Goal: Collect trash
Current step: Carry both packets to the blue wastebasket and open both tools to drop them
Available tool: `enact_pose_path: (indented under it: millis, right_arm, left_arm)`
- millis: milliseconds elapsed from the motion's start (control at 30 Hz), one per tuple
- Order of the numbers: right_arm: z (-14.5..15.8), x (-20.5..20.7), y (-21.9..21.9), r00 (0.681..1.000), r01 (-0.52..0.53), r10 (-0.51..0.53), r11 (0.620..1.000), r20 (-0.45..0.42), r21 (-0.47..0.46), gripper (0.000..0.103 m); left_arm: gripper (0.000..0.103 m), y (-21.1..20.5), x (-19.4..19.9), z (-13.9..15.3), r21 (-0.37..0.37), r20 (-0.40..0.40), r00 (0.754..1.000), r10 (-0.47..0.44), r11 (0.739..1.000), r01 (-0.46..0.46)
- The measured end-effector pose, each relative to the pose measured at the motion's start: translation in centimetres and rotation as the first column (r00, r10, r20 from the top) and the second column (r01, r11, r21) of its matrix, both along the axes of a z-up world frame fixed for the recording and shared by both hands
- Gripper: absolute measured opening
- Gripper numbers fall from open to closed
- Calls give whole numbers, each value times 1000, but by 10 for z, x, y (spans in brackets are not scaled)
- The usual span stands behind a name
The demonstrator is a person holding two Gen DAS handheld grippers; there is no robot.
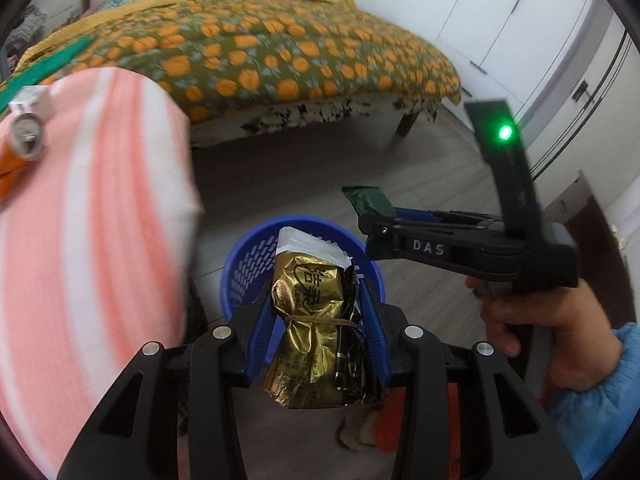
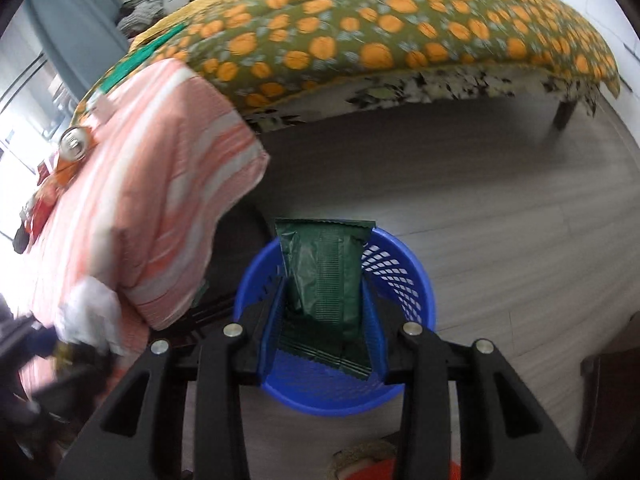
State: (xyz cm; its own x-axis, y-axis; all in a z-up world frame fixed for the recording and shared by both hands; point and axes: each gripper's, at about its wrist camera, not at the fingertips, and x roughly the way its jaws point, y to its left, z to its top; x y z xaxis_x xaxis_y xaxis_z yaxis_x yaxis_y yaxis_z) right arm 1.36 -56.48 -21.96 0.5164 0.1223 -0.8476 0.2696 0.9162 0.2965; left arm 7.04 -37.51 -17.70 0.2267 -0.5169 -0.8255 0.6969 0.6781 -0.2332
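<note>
left gripper (image 1: 316,320) clamps a gold wrapper (image 1: 316,336), right gripper (image 2: 324,312) a green wrapper (image 2: 326,276), above the blue basket (image 2: 404,276).

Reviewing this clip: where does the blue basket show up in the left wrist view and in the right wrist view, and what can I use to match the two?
Left wrist view: the blue basket sits low centre, mostly hidden behind the gold packet.
Right wrist view: the blue basket sits low centre, behind the green wrapper.
Shared landmark: the pink striped cloth, left of the basket in both.
</note>
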Motion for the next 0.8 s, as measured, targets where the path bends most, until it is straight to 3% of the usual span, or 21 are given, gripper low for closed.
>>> enact_pose_path:
  millis: [300,367,400,433,600,700,800]
  right_arm:
    - [-26,4,-35,1000,20,-19,997,-9,76,38]
    - [-29,7,-38,1000,24,-23,996,-10,83,44]
    - [-30,7,-40,1000,28,-28,996,-7,90,51]
    - [-29,9,-42,999,33,-33,995,-3,96,55]
    - [-16,7,-51,997,58,-63,994,44,97,59]
    - [-4,4,-53,994,66,-72,995,80,71,68]
    - [14,-1,-52,988,80,-83,996,133,29,84]
  left_arm:
    - [43,-40,19,-60,43,-41,998,39,998,-38]
    - [53,-46,25,-66,42,-32,999,40,998,-39]
    - [68,-50,27,-69,46,-24,999,42,998,-41]
    - [77,-54,30,-71,50,-8,999,49,998,-49]
    - [88,-57,29,-69,45,45,998,48,998,-50]
    - [96,-54,18,-56,13,91,995,33,999,-34]
    - [98,-45,1,-37,-25,142,990,15,1000,-12]
